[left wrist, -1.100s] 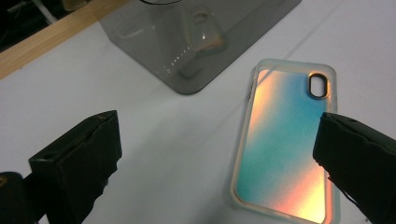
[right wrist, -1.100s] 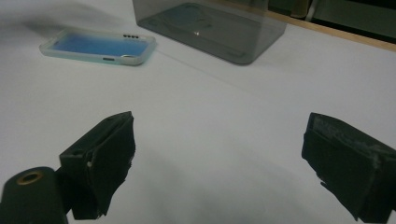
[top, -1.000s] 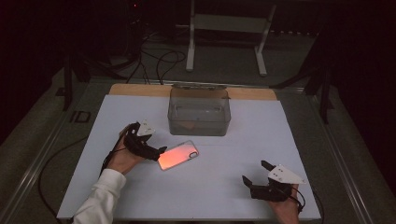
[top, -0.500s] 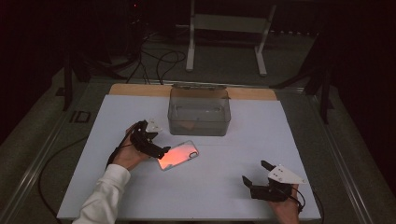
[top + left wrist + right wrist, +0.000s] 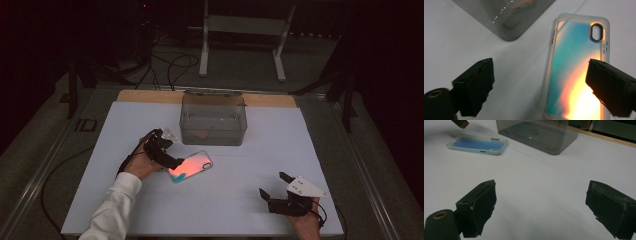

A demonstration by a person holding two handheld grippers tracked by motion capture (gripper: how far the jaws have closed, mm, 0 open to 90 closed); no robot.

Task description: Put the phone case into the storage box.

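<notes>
High view, iridescent phone case (image 5: pixel 190 166) lay flat on white bench (image 5: pixel 250 210) just before smoked plastic box (image 5: pixel 213 120), left gripper (image 5: pixel 168 159) at its near end, fingers open and just closing astride one edge, right gripper (image 5: pixel 274 189) well apart, fingers open, empty.

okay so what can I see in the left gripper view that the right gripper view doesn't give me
Left gripper view alone: the phone case from above, with its teal-to-orange sheen and its oval camera cutout, and the left gripper, whose jaws have just been closing, one jaw over the case, not pressing it.

Right gripper view alone: the case's side edge with its small holes, the wooden strip behind the box, and the right gripper, open over bare white table.

Both: the case lying flat beside the smoky clear box.
</notes>
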